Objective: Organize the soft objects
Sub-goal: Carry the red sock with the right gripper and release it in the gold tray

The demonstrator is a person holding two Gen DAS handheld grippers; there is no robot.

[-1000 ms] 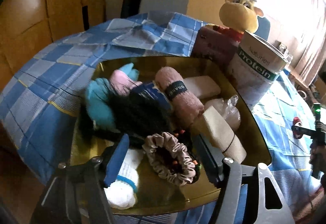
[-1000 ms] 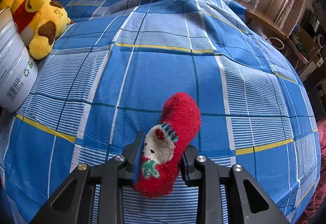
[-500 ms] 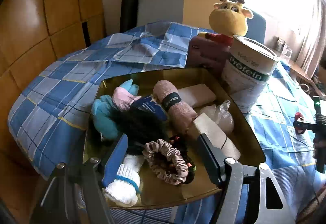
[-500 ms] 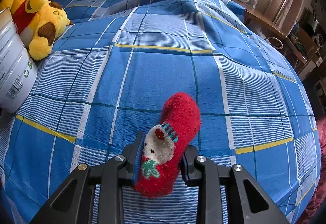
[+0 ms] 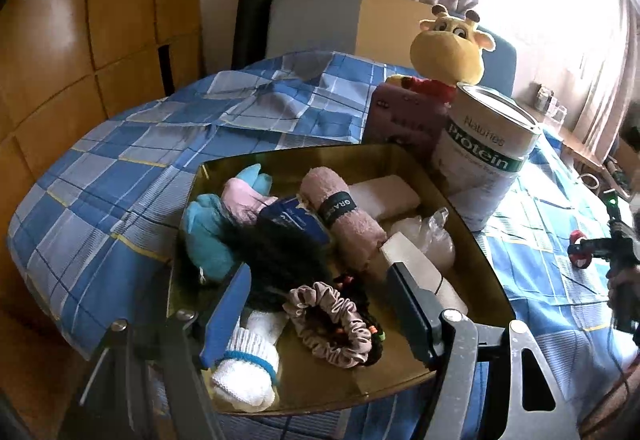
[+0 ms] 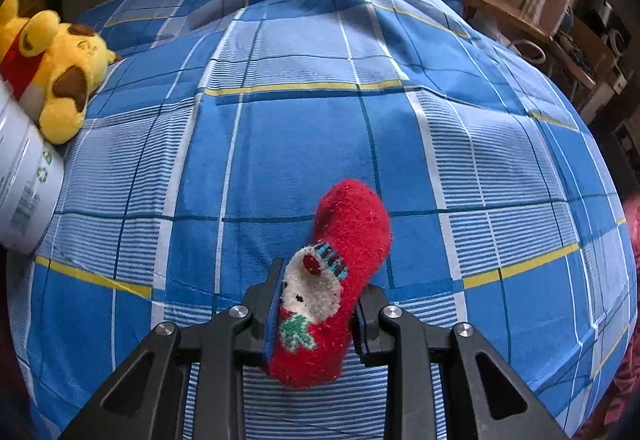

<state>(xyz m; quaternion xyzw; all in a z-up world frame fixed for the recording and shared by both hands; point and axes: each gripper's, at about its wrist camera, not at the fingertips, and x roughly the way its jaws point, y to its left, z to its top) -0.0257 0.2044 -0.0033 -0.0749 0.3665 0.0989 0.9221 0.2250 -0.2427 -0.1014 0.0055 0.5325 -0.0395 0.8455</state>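
Note:
My right gripper (image 6: 318, 304) is shut on a fuzzy red Christmas sock (image 6: 340, 264) and holds it just above the blue checked bedspread (image 6: 304, 144). My left gripper (image 5: 316, 288) is open and empty above the near end of a gold tray (image 5: 476, 240). The tray holds a beige scrunchie (image 5: 328, 324), a white sock (image 5: 248, 364), a rolled pink towel (image 5: 344, 220), a teal soft item (image 5: 204, 232), a black fuzzy item (image 5: 280, 252) and pale folded cloths (image 5: 384, 192). The right gripper also shows at the far right of the left wrist view (image 5: 592, 252).
A white protein can (image 5: 484, 156) and a pinkish box (image 5: 404, 116) stand behind the tray. A yellow plush giraffe (image 5: 448, 52) sits behind them and shows in the right wrist view (image 6: 52, 72). Wooden wall panels are left; a cluttered shelf (image 6: 560, 24) is at the right.
My left gripper has risen and pulled back from the tray, so more of the room shows. The right gripper and the red sock have stayed still.

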